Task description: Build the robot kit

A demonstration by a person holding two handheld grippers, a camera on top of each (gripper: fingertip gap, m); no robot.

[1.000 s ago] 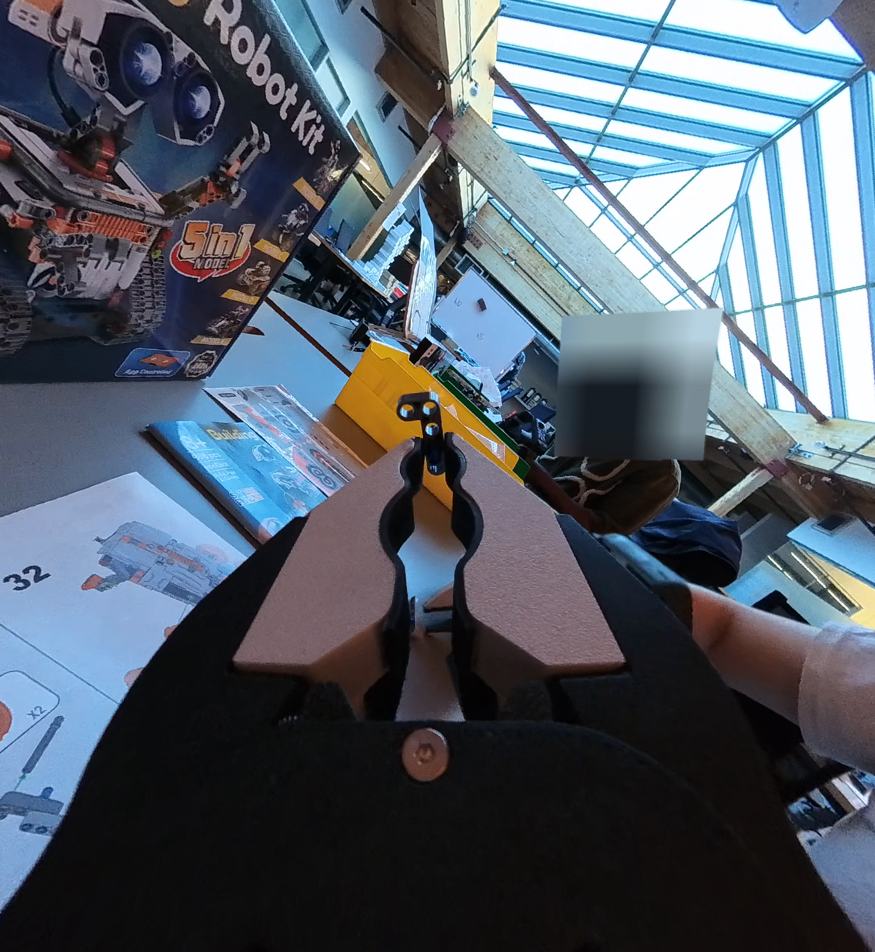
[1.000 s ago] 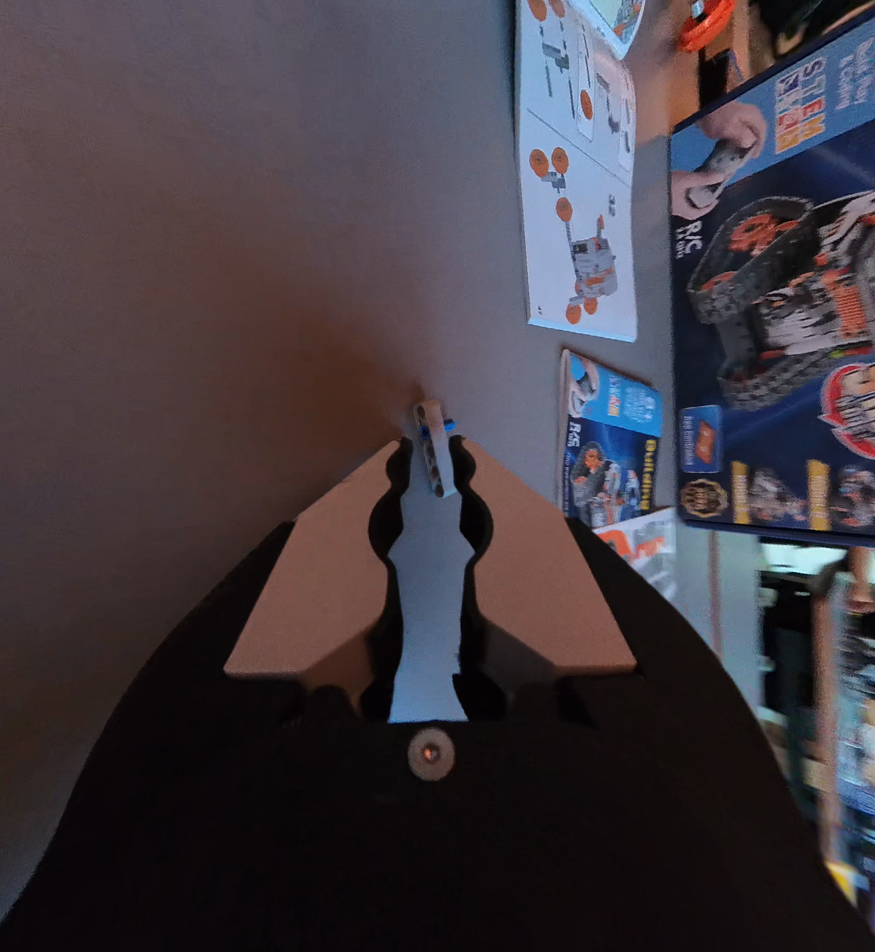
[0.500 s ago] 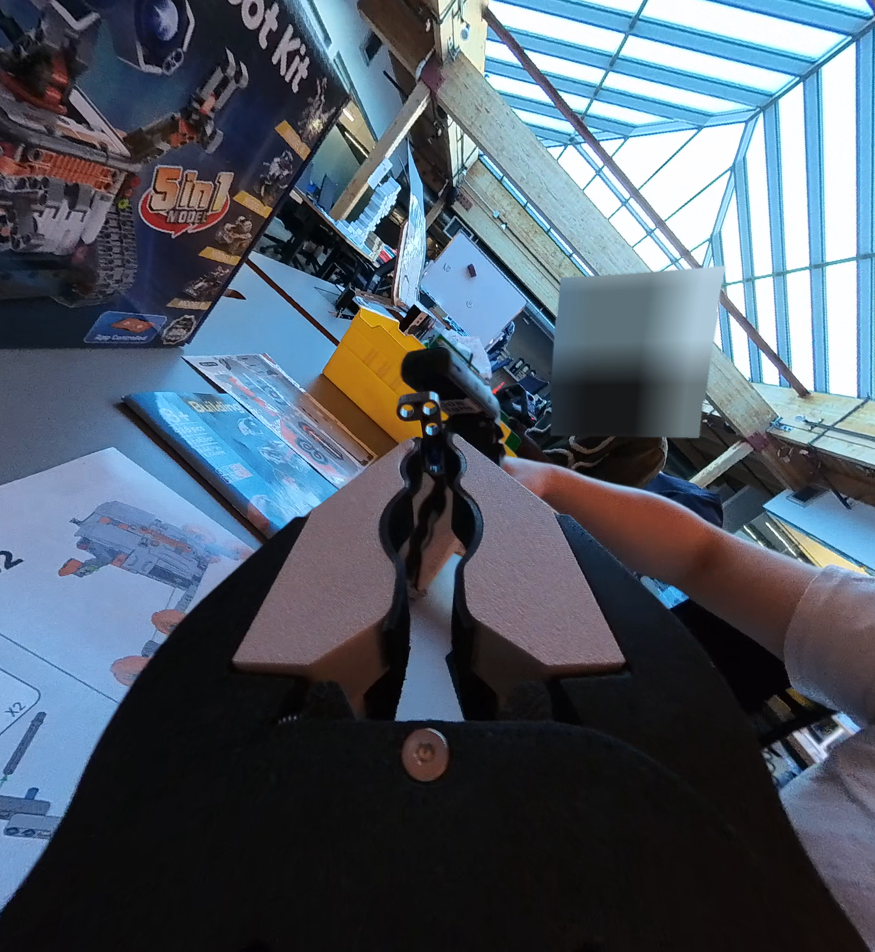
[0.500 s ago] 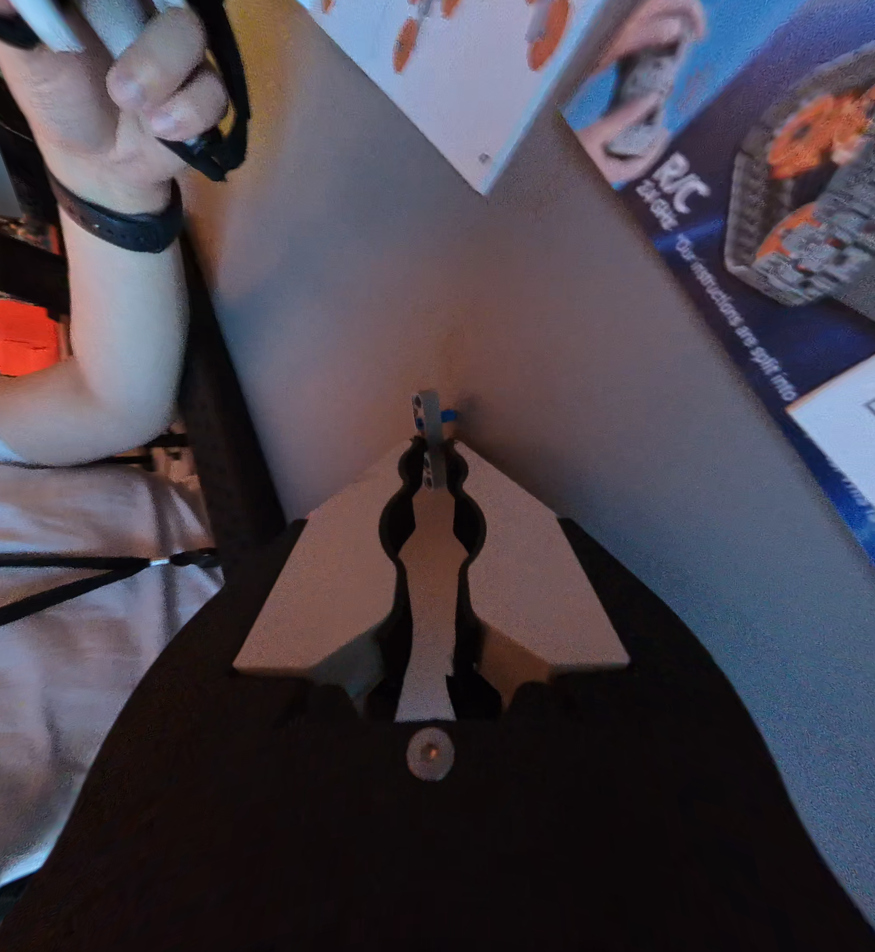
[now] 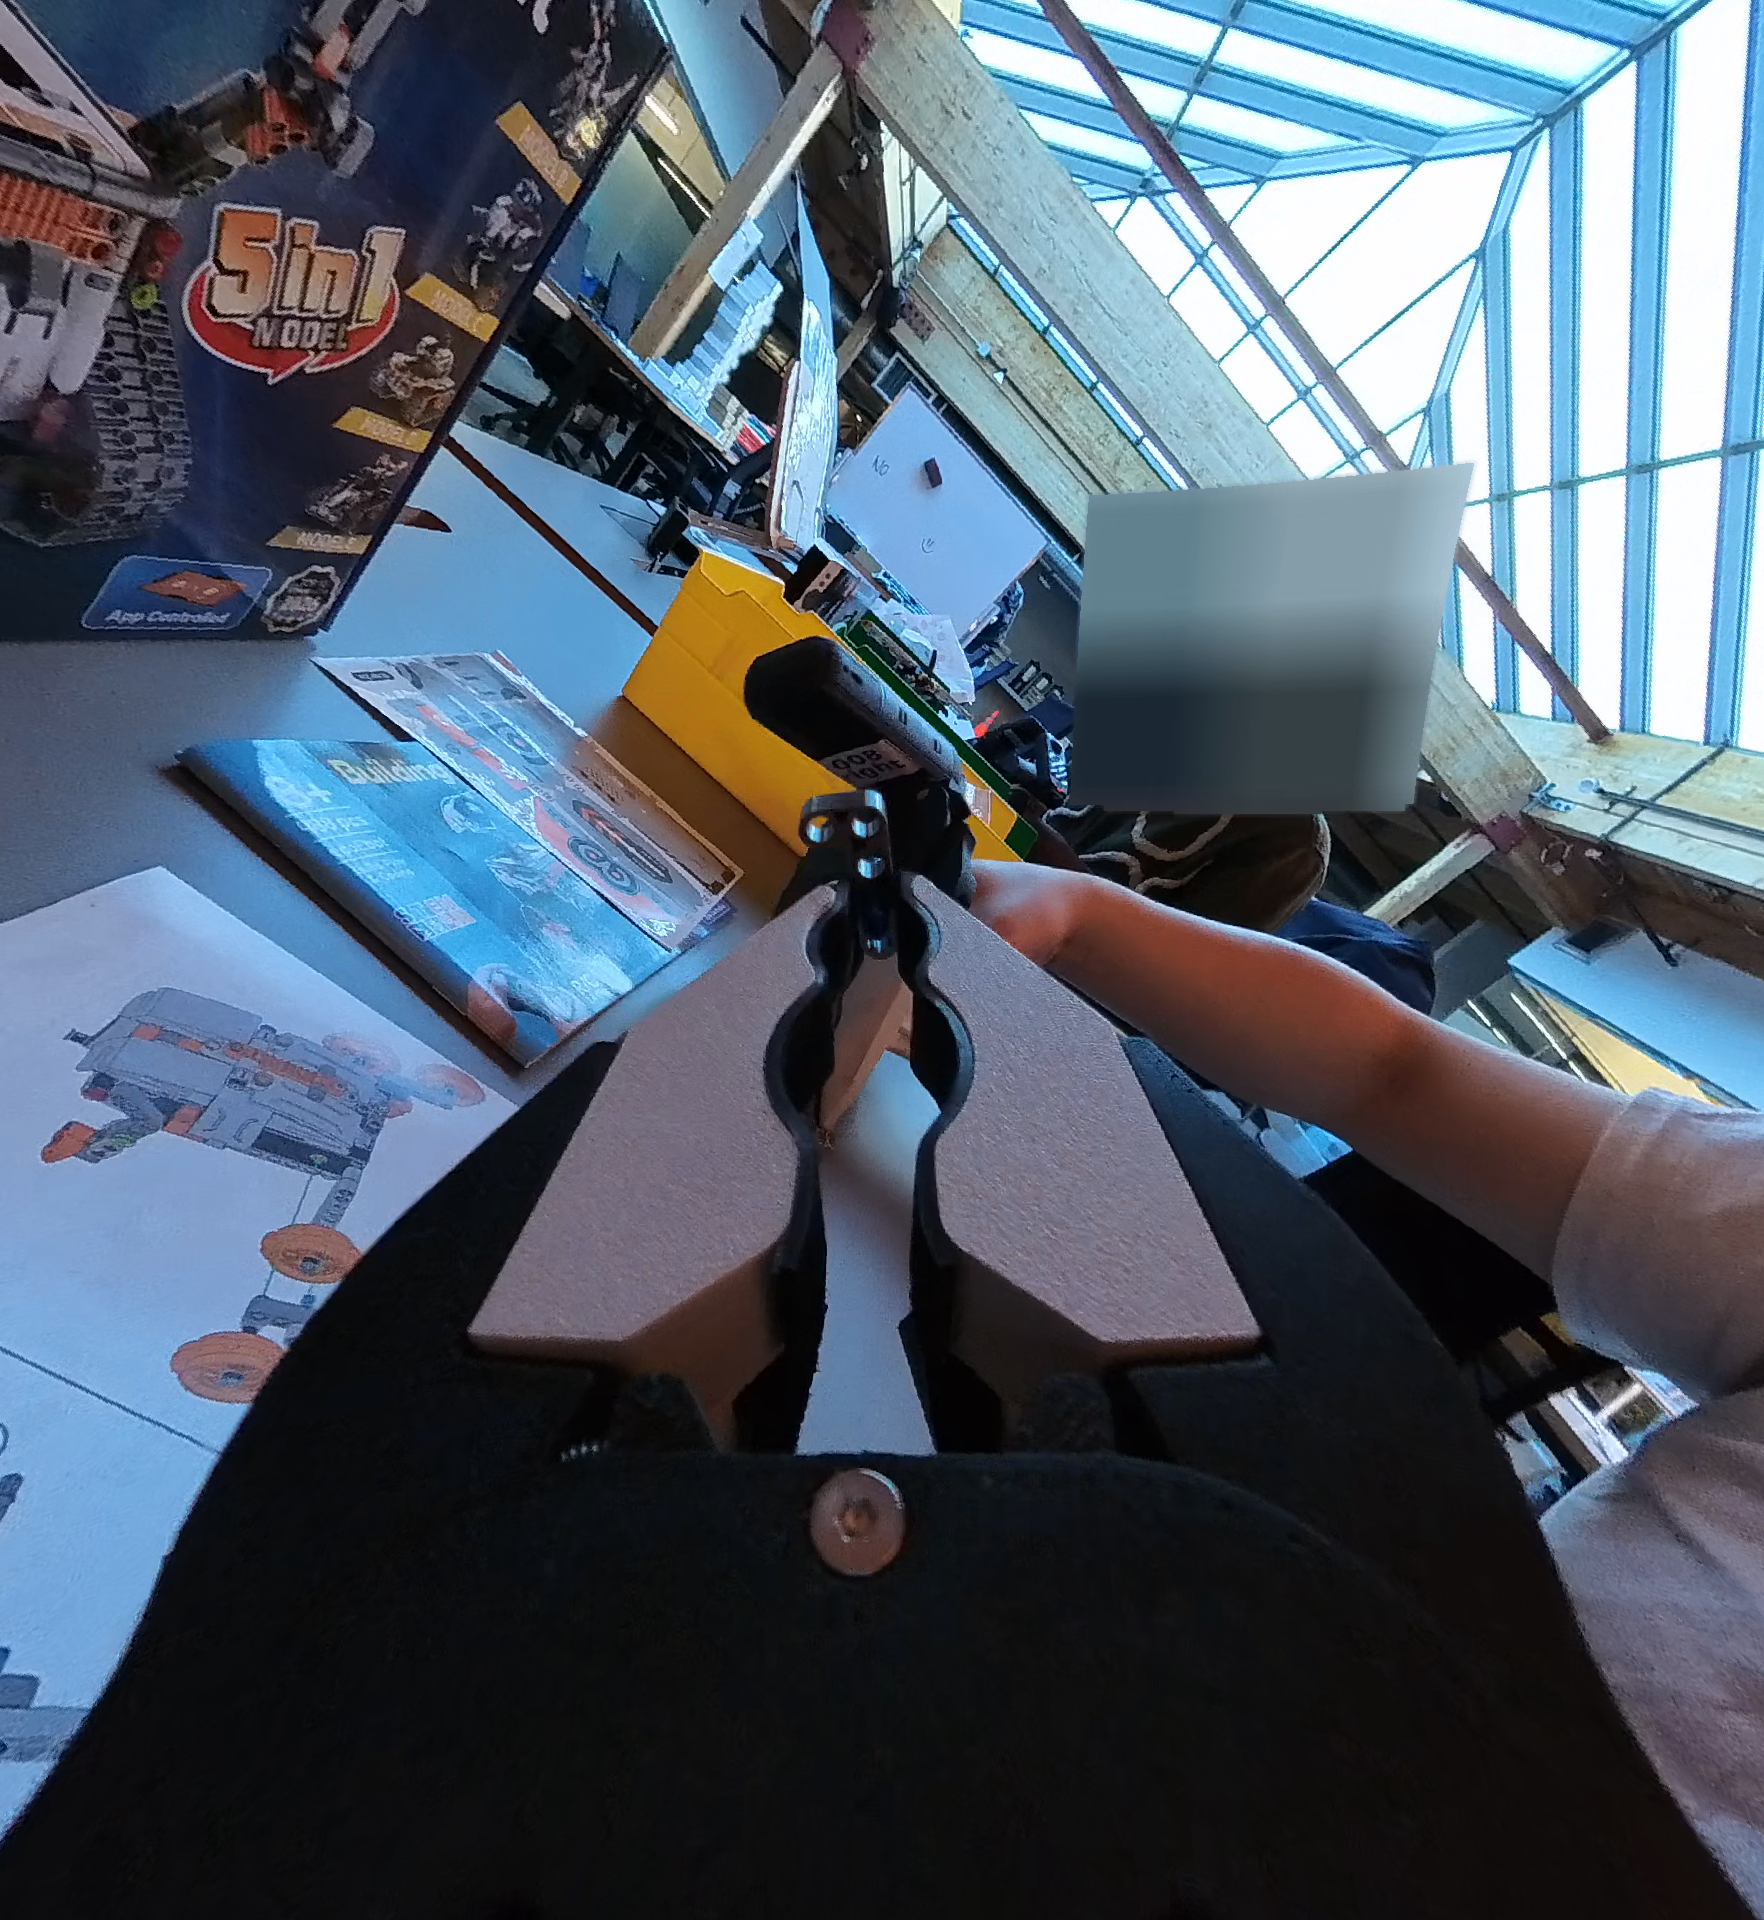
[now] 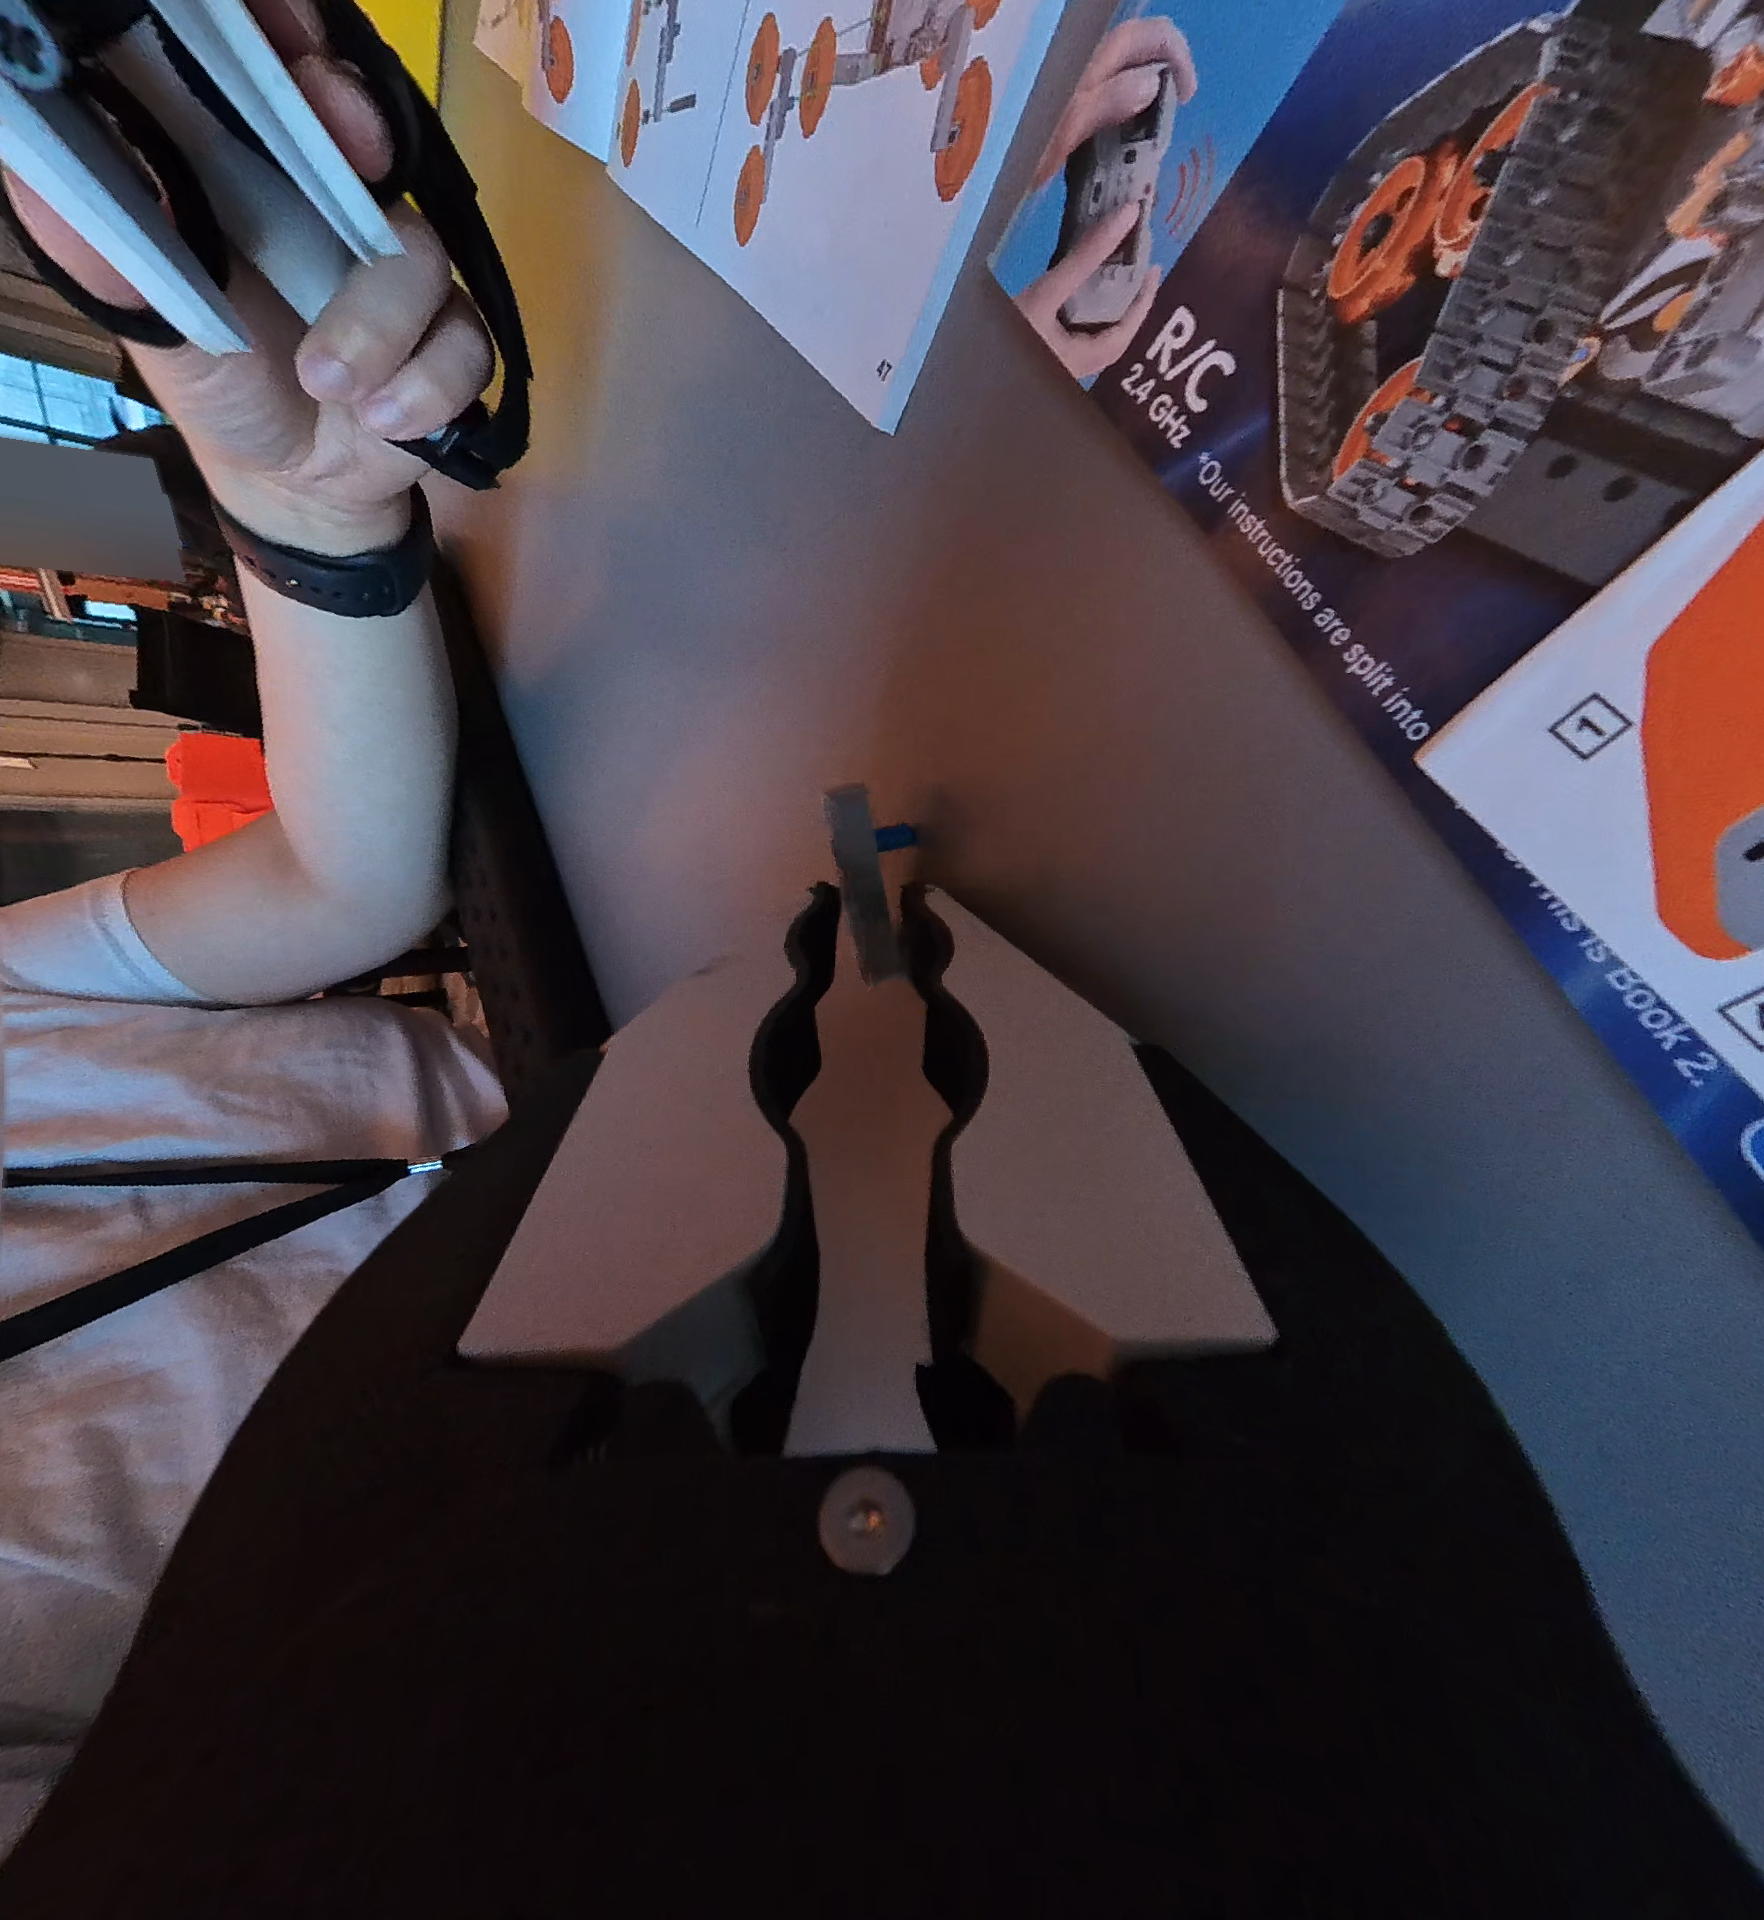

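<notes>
Black L-shaped plastic beam with round pin holes [image 5: 862, 862] is sitting pinched between the tips of the left gripper [image 5: 873, 940], its holed end sticking out past the fingers and raised off the grey table [image 5: 47, 748]. Beyond it, a person's bare forearm [image 5: 1231, 1023] is reaching toward a black handle-like device [image 5: 836, 707] in front of a yellow plastic bin [image 5: 712, 665]. Beside the left gripper, an open instruction sheet with orange-wheeled drawings [image 5: 109, 1143] and a blue booklet [image 5: 421, 873] are lying on the table near a large dark-blue kit box [image 5: 182, 312].

Right gripper [image 6: 867, 935] is squeezing a slim grey plastic beam [image 6: 862, 894] edge-on, with a small blue pin [image 6: 897, 833] poking out of its far end. Both pieces are being held in the air; no contact between the 2 is showing in either view, so any joining of them looks not yet done. A hand with a black wristband [image 6: 286, 312] is gripping white and black parts at the upper left.
</notes>
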